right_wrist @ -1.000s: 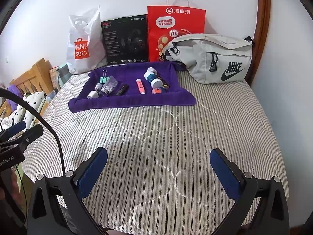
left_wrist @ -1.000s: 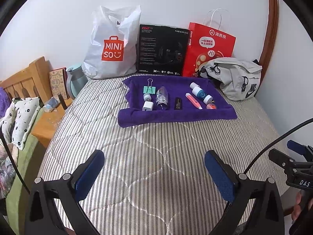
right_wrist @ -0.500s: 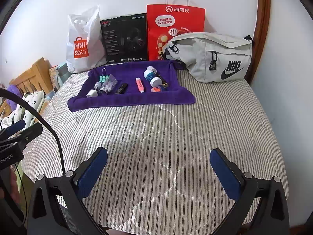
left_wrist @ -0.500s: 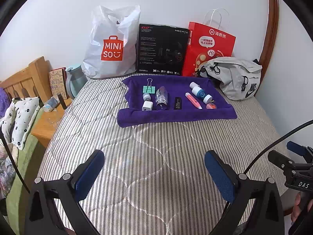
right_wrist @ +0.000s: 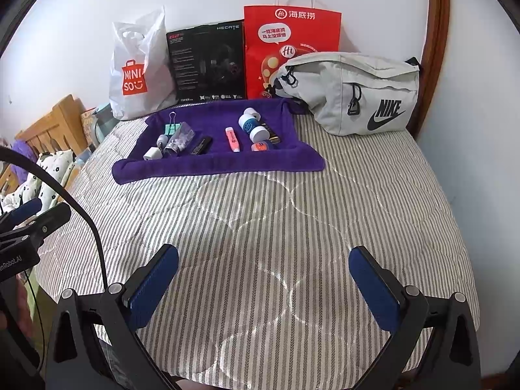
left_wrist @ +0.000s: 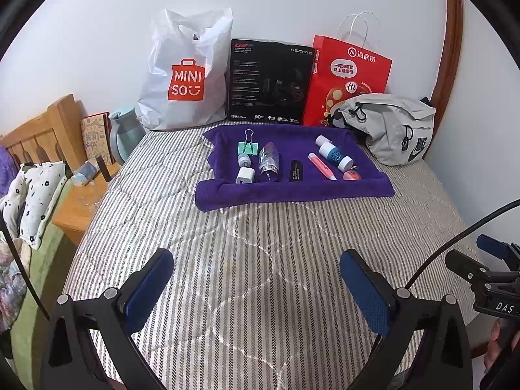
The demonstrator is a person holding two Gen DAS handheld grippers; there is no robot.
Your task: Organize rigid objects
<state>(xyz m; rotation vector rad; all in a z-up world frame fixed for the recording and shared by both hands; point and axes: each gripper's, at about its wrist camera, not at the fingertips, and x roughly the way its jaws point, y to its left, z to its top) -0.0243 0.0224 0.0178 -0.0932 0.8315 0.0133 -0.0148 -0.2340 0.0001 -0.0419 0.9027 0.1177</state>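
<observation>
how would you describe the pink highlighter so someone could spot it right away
Find the purple towel spread on the striped bed in front of the red paper bag. On its right half the pink highlighter lies beside a white bottle with a blue label. It is the only slim pink pen shape, with a white tip.

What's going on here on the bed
A person holds a hand-held gripper in each hand, the left and right, both open and empty above the striped bedspread. Small items, including a binder clip and a pink highlighter, lie untouched on a purple towel ahead.
</observation>
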